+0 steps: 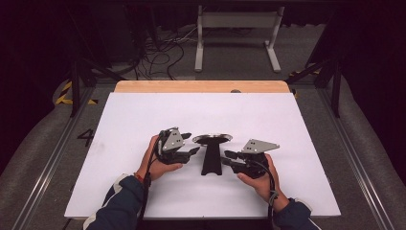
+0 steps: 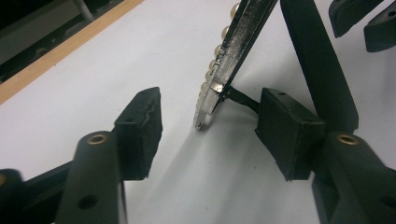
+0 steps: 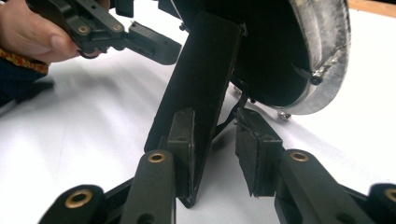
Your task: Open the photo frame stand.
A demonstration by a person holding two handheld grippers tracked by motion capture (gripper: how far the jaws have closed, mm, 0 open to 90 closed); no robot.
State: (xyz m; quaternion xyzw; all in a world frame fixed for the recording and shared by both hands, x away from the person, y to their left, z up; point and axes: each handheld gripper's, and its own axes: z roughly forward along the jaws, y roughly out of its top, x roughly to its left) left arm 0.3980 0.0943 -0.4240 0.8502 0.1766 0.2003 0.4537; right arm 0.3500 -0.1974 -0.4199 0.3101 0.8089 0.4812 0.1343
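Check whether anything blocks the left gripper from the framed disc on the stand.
Nothing visible does: the left gripper is open with the disc's lower edge just ahead of its pads, over bare white table.

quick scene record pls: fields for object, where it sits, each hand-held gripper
object: small round mirror with a silver rim on a black easel stand
surface: white board over a wooden table
left hand-held gripper: at the mirror's left, jaws open, rim edge between the pads, not touched
right hand-held gripper: at the stand's right, jaws astride the stand leg; one pad close against it, the other clear
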